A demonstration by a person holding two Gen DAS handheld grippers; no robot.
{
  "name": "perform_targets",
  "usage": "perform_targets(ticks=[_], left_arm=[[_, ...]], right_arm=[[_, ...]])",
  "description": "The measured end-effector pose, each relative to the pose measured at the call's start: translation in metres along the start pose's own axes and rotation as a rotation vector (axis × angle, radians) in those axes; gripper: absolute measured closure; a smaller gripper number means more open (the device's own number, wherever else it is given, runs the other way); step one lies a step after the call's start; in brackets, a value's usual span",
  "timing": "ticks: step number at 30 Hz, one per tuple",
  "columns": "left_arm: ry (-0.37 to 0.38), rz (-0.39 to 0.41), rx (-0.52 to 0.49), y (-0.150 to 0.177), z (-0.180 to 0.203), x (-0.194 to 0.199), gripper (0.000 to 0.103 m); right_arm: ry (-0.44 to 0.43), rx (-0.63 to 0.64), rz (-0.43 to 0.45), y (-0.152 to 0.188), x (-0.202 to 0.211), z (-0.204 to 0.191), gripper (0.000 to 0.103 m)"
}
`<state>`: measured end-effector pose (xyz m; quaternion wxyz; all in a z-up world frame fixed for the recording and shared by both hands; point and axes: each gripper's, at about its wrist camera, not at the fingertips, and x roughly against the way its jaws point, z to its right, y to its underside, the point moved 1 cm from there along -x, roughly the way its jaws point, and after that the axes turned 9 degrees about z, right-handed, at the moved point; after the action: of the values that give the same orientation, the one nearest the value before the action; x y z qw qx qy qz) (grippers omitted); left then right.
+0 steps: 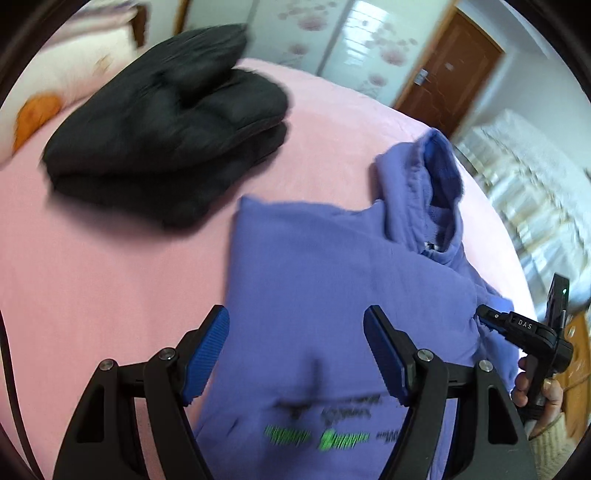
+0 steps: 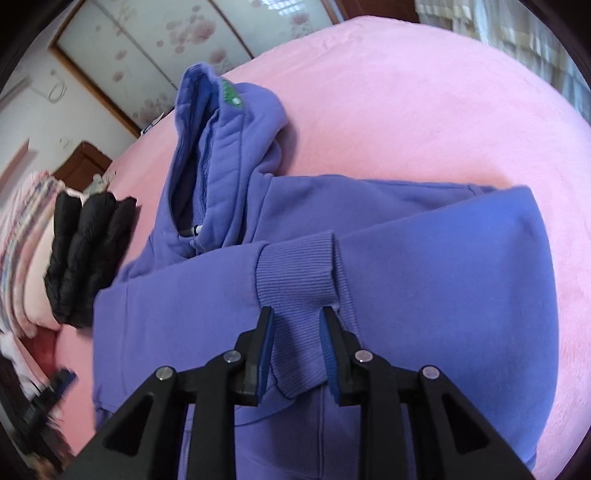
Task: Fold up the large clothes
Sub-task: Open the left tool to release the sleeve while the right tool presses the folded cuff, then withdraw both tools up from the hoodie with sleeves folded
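From the left wrist, the left claw (image 1: 295,354) is held wide and empty above the purple hoodie (image 1: 314,277) spread on the pink bed (image 1: 110,258). From the right wrist, the ribbed cuff (image 2: 295,280) is seen between the narrowly parted pads of the right claw (image 2: 298,347); the sleeve fold seems laid, so withdrawal is called for next.

a pink bed (image 1: 110,280) fills most of both views. a pale pillow with an orange patch (image 1: 74,74) lies at its far corner. behind it stand sliding panels printed with pink flowers (image 1: 314,33) and a brown wooden door (image 1: 450,74). light curtains (image 1: 524,192) hang at the side, and striped pink bedding (image 2: 22,236) is bunched at the edge.
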<state>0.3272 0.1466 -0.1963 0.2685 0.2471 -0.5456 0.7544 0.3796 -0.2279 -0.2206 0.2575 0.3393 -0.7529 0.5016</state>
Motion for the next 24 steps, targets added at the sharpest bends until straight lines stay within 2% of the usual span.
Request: perform_targets(ticks=[1,2,3,5,8,10,12,15,19,22,24], left_arm=[[0.001,0.0,-0.031,-0.005,0.008,-0.008,0.03],[-0.001,-0.01,-0.047,-0.007,0.013,-0.016,0.03],[0.007,-0.029,-0.057,-0.009,0.016,-0.025,0.03],[0.045,-0.093,-0.048,-0.009,0.019,-0.049,0.035],[0.006,-0.187,-0.041,-0.002,0.013,-0.082,0.049],[-0.012,-0.197,-0.065,0.005,0.011,-0.091,0.051],[-0.025,-0.189,-0.1,0.008,0.014,-0.091,0.051],[-0.046,-0.185,-0.155,0.012,0.019,-0.093,0.051],[-0.051,-0.196,-0.162,0.005,0.025,-0.088,0.051],[0.019,-0.131,-0.144,-0.011,0.036,-0.072,0.05],[0.032,-0.091,-0.144,-0.023,0.041,-0.066,0.046]], right_arm=[[0.006,0.018,0.0,0.001,0.0,-0.002,0.084],[0.01,0.044,-0.005,0.002,-0.001,-0.006,0.099],[0.029,0.076,0.0,0.004,0.0,-0.01,0.103],[0.089,0.145,0.031,0.006,0.004,-0.018,0.103],[0.152,0.163,0.089,0.004,0.016,-0.014,0.103],[0.209,0.155,0.091,0.004,0.017,-0.001,0.103],[0.24,0.153,0.054,0.007,0.012,0.012,0.103],[0.213,0.15,0.044,0.005,0.014,0.014,0.103],[0.131,0.15,0.138,-0.01,0.027,-0.018,0.103],[0.058,0.179,0.152,-0.02,0.023,-0.051,0.103],[0.016,0.209,0.138,-0.022,0.013,-0.071,0.103]])
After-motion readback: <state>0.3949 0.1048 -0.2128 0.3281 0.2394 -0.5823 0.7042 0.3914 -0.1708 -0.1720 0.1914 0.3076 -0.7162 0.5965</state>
